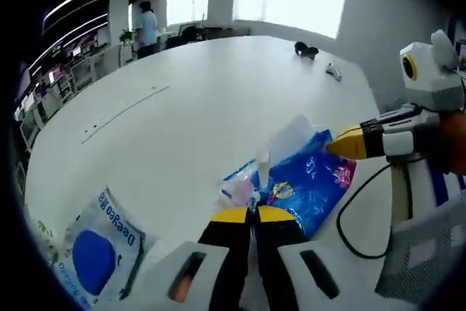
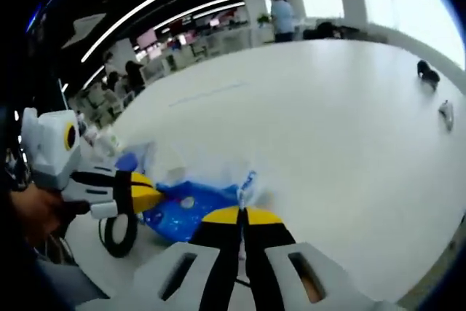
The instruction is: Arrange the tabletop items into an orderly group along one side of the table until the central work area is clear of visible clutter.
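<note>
In the left gripper view the blue plastic bag [image 1: 309,183] lies on the white tabletop [image 1: 189,121], just above the left claw [image 1: 253,213], whose jaws are pressed together on the bag's edge. The right claw [image 2: 240,215] is also closed on the bag [image 2: 182,213], at its other end. The white packet [image 1: 102,245] lies at lower left, nearer the left claw.

Blue packet [image 1: 309,183] print blurred; far objects [image 1: 306,50] unidentifiable.
</note>
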Available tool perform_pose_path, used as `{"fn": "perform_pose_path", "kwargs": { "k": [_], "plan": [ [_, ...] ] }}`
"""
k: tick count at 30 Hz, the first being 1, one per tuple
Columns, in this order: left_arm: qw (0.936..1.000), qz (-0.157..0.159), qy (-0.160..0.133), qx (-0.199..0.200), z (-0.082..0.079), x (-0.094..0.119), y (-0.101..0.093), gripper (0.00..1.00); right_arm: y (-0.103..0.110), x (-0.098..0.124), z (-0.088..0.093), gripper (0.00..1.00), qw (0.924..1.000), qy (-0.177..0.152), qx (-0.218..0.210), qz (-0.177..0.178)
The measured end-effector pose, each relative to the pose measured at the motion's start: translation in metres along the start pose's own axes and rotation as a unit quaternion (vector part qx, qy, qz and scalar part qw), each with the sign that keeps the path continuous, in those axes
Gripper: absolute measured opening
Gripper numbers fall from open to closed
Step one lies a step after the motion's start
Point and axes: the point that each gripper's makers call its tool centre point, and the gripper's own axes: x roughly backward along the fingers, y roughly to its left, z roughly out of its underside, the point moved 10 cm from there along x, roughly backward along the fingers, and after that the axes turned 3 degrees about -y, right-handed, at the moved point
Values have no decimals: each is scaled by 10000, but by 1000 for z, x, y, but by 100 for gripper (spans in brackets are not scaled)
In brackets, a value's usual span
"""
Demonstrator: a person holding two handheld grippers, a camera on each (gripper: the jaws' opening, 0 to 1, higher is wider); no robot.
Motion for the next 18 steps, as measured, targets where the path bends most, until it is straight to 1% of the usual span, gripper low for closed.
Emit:
{"fn": "perform_pose_path", "kwargs": {
  "k": [5,8,13,14,18],
  "plan": [
    [9998,13,191,-11,8,1,1,1,2,-7,10,0,9999,137,-72,47],
    [9996,25,275,-76,15,2,2,2,5,-13,14,0,9997,226,-18,47],
    [9993,34,352,82,23,1,5,2,7,-20,15,0,9996,276,91,70],
    [9993,49,339,129,24,1,6,3,6,-21,16,0,9993,299,181,131],
    [9991,74,334,233,24,0,5,4,6,-22,17,0,9991,318,250,161]
  ]
}}
